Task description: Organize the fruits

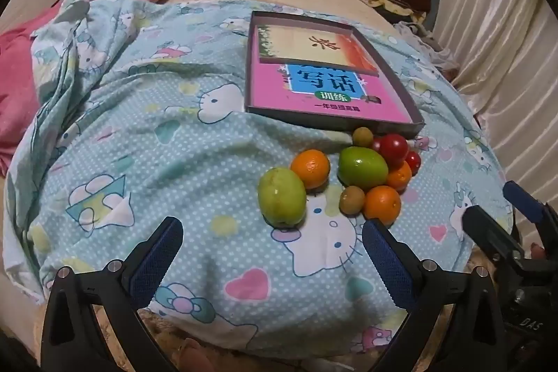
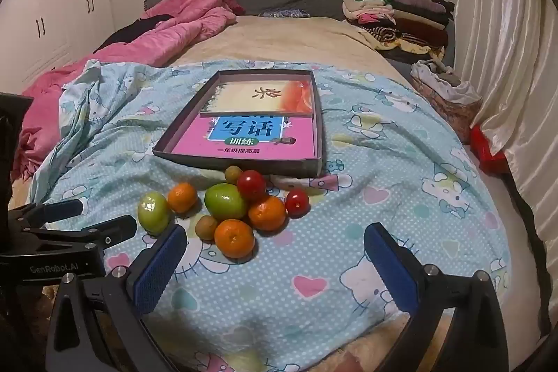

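Blue-padded left gripper hangs wide and empty low in the left wrist view, fruits heaped centre-right below the shallow box, likely their destination. Right wrist view: right gripper gapes empty at bottom, nearest orange just above its left finger.

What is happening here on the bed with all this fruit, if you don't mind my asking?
A person holds two grippers, both open and empty, over a patterned blanket. The left gripper and right gripper hover short of a loose pile of fruit: green fruits, oranges and red tomatoes. None lies yet in the shallow box beyond, which holds books.
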